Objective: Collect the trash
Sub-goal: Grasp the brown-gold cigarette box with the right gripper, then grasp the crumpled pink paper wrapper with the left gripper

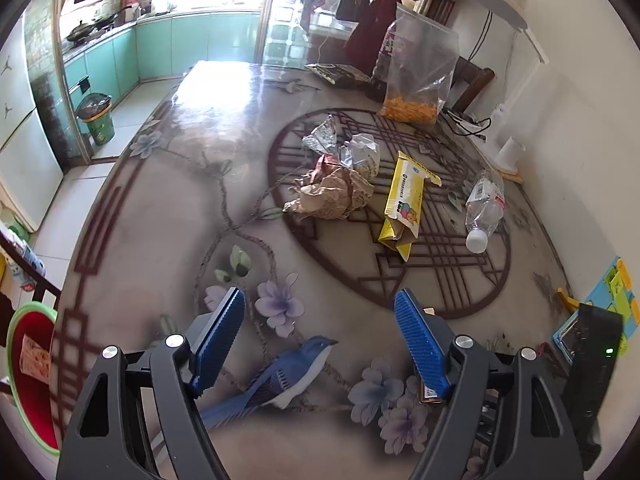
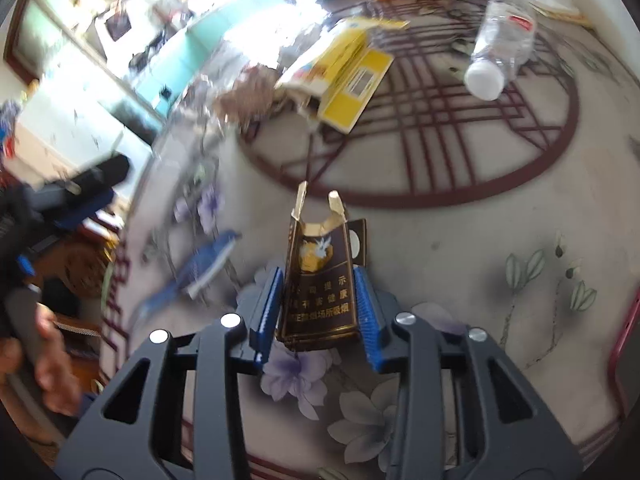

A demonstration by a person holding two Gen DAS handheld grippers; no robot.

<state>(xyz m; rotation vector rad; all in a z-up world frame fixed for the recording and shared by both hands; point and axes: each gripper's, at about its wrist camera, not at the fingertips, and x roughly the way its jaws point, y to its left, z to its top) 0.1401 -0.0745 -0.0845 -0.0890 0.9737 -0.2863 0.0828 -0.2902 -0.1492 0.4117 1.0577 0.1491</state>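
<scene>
Here the right gripper [image 2: 316,304] pinches a dark brown opened cigarette pack [image 2: 320,284] by its two narrow sides, long axis pointing straight ahead along the fingers, torn flap outermost, lifted clear of the glossy flower-and-bird printed table [image 2: 460,248]. The left gripper [image 1: 320,332] hangs with its jaws spread and nothing between them, near the table's close edge. The red plastic basin with a green rim [image 1: 32,376] sits below that edge, off its left side, so it is probably the drop point and lies nearer the left hand. Still on the table toward the far edge: crumpled brown paper [image 1: 332,196], a yellow flattened carton [image 1: 404,204] and a clear plastic bottle [image 1: 484,208].
</scene>
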